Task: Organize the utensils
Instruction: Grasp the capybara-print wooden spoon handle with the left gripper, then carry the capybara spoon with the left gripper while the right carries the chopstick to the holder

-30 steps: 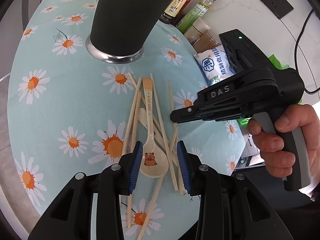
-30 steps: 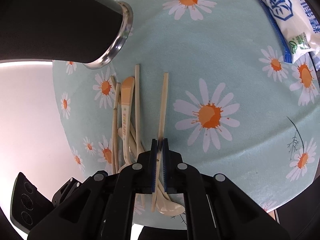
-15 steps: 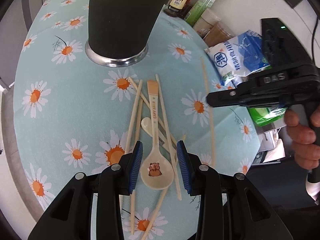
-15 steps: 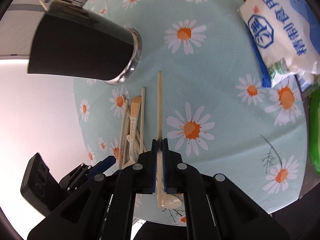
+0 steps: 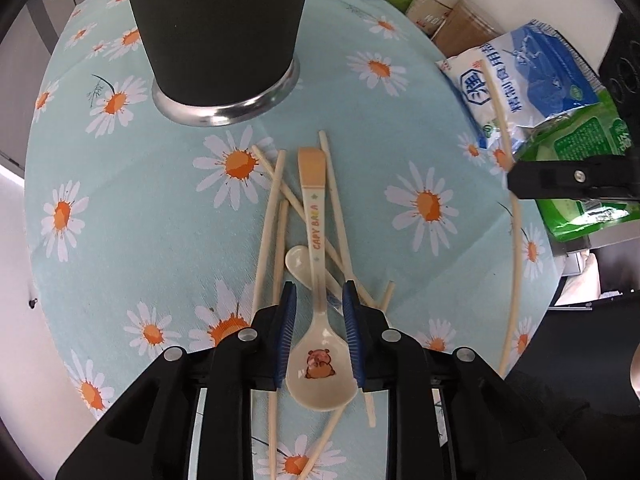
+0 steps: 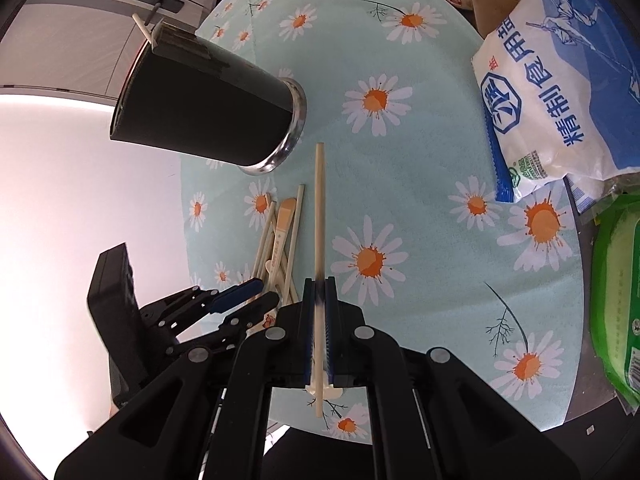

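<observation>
Bright, even daylight; sharp; fisheye-warped, vignetted edges.

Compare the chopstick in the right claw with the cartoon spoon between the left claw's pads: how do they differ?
The chopstick is plain, thin and lifted off the cloth, clamped by the right claw. The spoon is printed, broad-bowled and lies on the pile, the left claw closing around it. Both are pale.

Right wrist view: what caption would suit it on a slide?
Right gripper lifts one chopstick toward the black cup, spoon and chopsticks left on the tablecloth.
</observation>
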The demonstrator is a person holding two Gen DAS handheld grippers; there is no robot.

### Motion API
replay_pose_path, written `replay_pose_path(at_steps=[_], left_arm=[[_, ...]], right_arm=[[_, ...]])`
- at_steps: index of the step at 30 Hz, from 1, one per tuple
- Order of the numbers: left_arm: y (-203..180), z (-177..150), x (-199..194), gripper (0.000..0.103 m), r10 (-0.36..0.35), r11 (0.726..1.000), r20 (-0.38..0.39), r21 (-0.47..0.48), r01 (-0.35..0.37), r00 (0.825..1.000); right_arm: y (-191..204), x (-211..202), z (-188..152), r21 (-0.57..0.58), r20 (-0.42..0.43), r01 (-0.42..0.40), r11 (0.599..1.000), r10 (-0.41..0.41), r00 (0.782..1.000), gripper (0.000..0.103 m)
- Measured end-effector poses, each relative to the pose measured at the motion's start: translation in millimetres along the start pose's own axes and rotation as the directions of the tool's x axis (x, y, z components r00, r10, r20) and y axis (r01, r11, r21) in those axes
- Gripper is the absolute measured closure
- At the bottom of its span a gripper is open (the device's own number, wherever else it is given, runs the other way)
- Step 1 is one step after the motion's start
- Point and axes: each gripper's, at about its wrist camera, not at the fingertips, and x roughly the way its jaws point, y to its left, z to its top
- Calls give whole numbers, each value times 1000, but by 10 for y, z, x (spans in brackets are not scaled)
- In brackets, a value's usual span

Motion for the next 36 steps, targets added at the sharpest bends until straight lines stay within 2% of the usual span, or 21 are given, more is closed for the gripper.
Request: replay_pose_path(at_steps=[6, 9, 13, 16, 22, 30, 36], left_arm=[[-4, 35, 61, 87, 21, 1000, -30, 4, -21, 999], [-22, 49, 61, 96, 46, 999, -35, 13, -45, 998], [-109, 101, 69, 97, 97, 995, -40, 35, -95, 994], [-162, 111, 47, 97, 100, 995, -33, 30, -99, 994], [-314, 80, -79, 97, 153, 988, 20, 30, -153, 988], [-349, -6, -417, 97, 136, 991, 109, -32, -133, 985], [-318, -83, -708, 97, 115, 992, 194, -70, -103, 974]], right_arm=[[-80, -28, 11, -12, -9, -29, 999, 29, 1000, 97], [-89, -13, 33, -24, -15, -43, 999, 42, 999, 97], [-66, 19, 53, -44, -20, -52, 998, 51, 998, 97], [-47, 44, 69, -61, -34, -54, 997, 52, 998, 97], [5, 124, 117, -95, -56, -60, 994, 55, 997, 97], [187, 188, 137, -158, -71, -70, 985, 59, 996, 97], [385, 192, 162, -212, -55, -70, 975, 59, 997, 97]])
